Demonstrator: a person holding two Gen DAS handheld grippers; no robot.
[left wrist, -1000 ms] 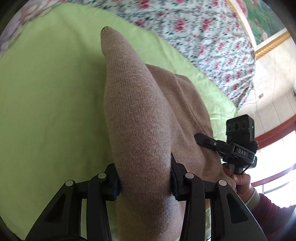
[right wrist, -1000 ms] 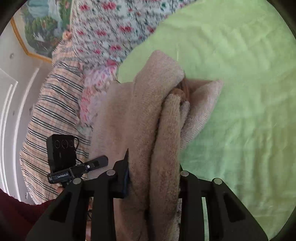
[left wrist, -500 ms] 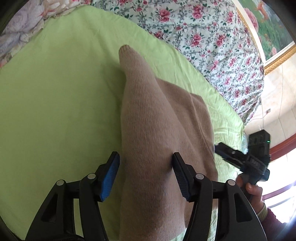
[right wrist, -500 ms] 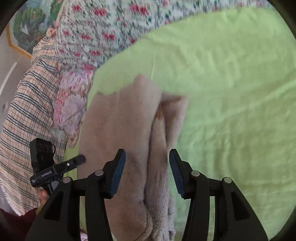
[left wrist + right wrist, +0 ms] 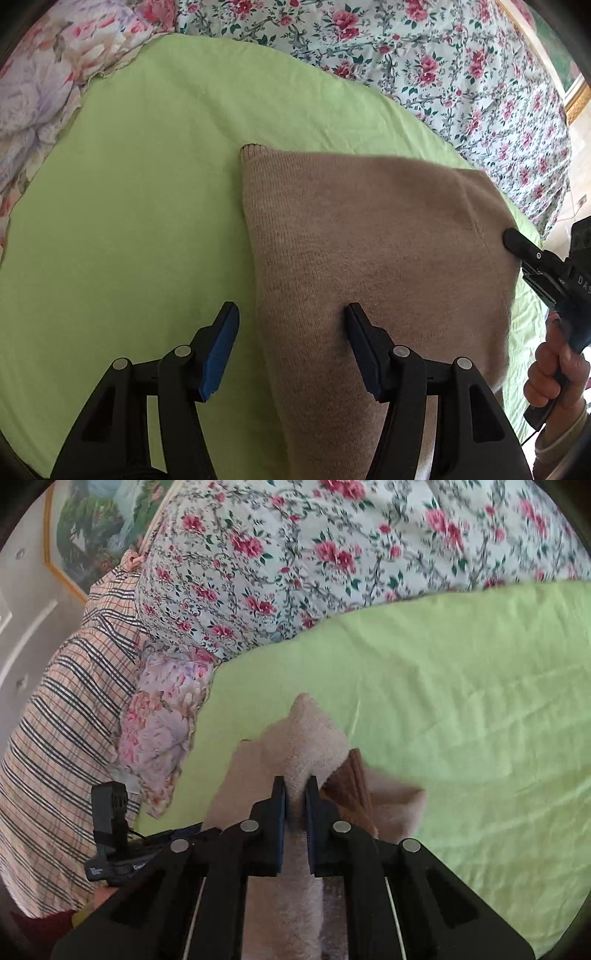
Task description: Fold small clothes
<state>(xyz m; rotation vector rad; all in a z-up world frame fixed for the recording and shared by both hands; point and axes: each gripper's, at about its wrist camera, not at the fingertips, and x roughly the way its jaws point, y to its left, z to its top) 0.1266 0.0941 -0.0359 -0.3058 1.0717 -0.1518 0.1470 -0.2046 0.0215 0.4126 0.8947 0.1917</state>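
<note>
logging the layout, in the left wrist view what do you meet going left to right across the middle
pale floral quilt → green sheet → tan knit garment → right tongs touching the garment's right edge, whether they grip it cannot be told in this view

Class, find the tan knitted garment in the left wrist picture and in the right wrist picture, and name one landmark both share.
Left wrist: tan knitted garment fills centre to lower right.
Right wrist: bottom centre, pinched in the right tool.
Shared landmark: the green sheet.
</note>
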